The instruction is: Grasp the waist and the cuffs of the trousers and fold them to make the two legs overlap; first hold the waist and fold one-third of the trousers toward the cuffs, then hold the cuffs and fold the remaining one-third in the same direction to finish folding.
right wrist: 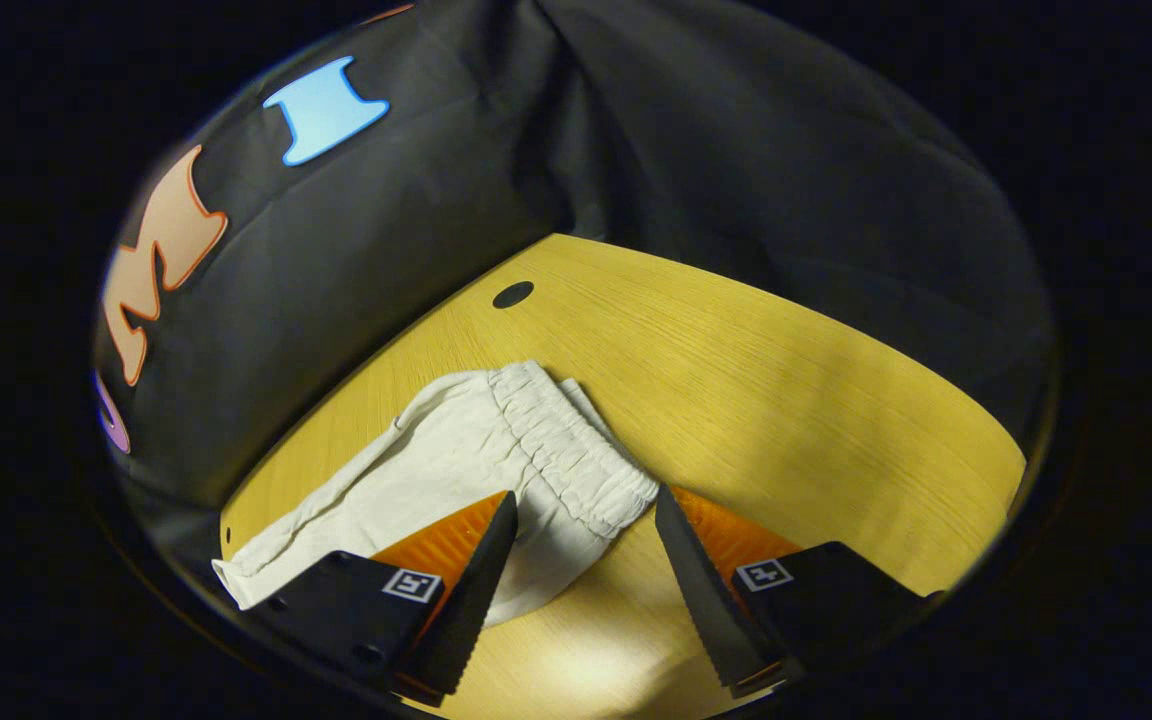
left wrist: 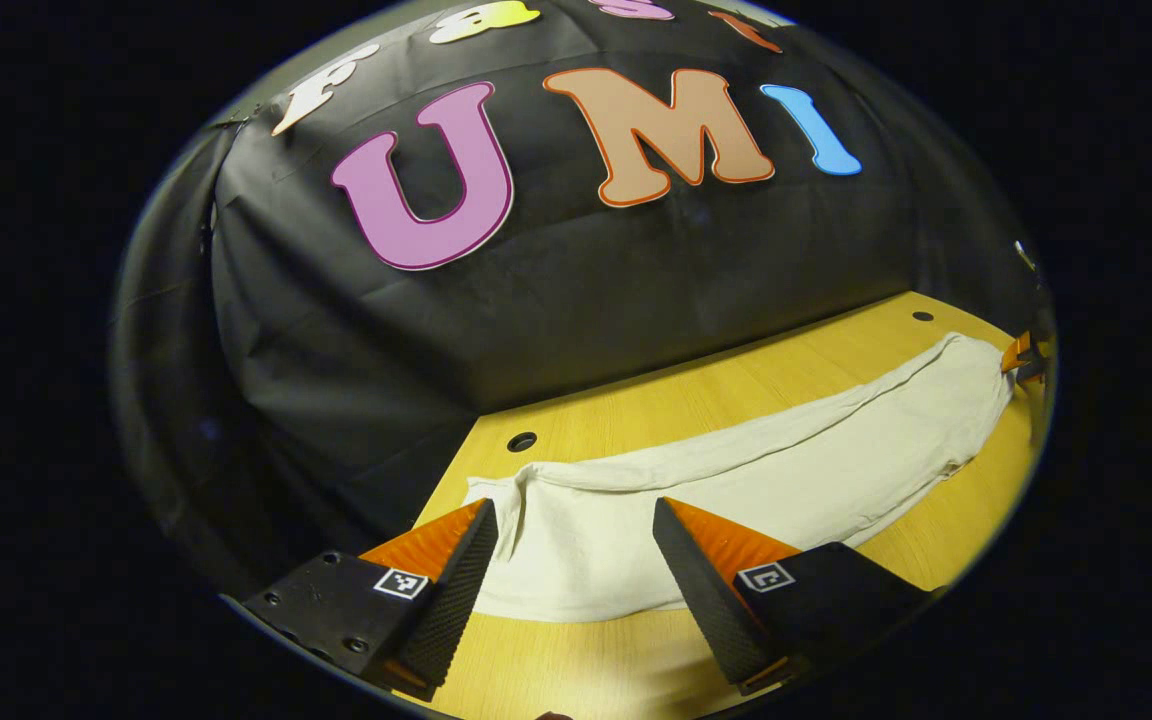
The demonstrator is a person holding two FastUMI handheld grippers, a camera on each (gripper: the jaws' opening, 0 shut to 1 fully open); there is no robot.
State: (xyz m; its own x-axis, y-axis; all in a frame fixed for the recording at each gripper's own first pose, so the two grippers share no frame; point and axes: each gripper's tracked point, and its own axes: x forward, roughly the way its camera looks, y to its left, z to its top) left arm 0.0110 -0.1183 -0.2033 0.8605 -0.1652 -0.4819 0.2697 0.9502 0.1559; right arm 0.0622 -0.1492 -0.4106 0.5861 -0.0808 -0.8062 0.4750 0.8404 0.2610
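Left gripper (left wrist: 574,525) spread wide at the bottom of the left gripper view, fingers apart over the cuff end of the trousers (left wrist: 736,490), clamped on nothing; whether the tips touch the cloth cannot be told. Right gripper (right wrist: 584,515) likewise wide open at the bottom of the right gripper view, straddling the near corner of the gathered waistband (right wrist: 566,445), holding nothing.

Pale trousers lying flat on the yellow wooden table (left wrist: 626,410), long axis running from lower centre of the left gripper view up to the right edge, cuffs near, waist far. At that far end, right of frame, a small part of the other gripper (left wrist: 1018,355) just beside the cloth. In the right gripper view, trousers stretching from the centre down to the lower left, waistband near, legs trailing away. A round hole (right wrist: 513,294) in the tabletop above the waistband; another hole (left wrist: 521,441) above the cuffs in the left gripper view. Black cloth wall (left wrist: 576,290) behind the table
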